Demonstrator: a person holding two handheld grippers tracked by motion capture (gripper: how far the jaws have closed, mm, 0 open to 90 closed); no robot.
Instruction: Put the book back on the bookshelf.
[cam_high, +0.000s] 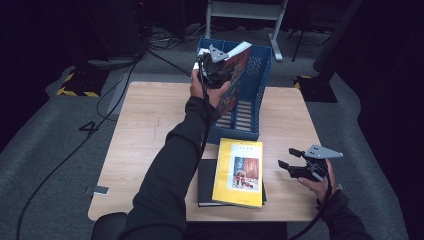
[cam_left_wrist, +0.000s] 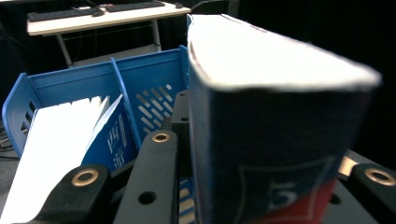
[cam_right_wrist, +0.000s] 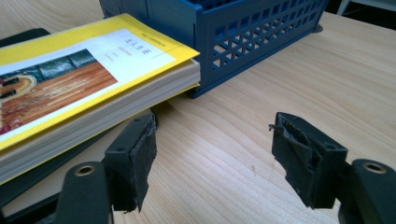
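My left gripper (cam_high: 216, 70) is shut on a thick book (cam_high: 239, 65) with a dark blue and red cover, held tilted over the blue file rack (cam_high: 260, 75) at the table's far edge. In the left gripper view the book's spine (cam_left_wrist: 271, 116) stands between the jaws above the rack (cam_left_wrist: 144, 79). Another blue book with white pages (cam_left_wrist: 60, 140) leans in the rack's left compartment. A yellow book (cam_high: 239, 172) lies on a black book (cam_high: 205, 182) near the front edge. My right gripper (cam_high: 290, 157) hovers open to its right; its jaws (cam_right_wrist: 212, 154) hold nothing, beside the yellow book (cam_right_wrist: 84, 74).
The wooden table (cam_high: 150, 130) has bare room on its left half. The rack's corner (cam_right_wrist: 243, 42) stands just beyond the yellow book. Cables run over the grey floor at left, and a desk frame (cam_high: 245, 10) stands behind the rack.
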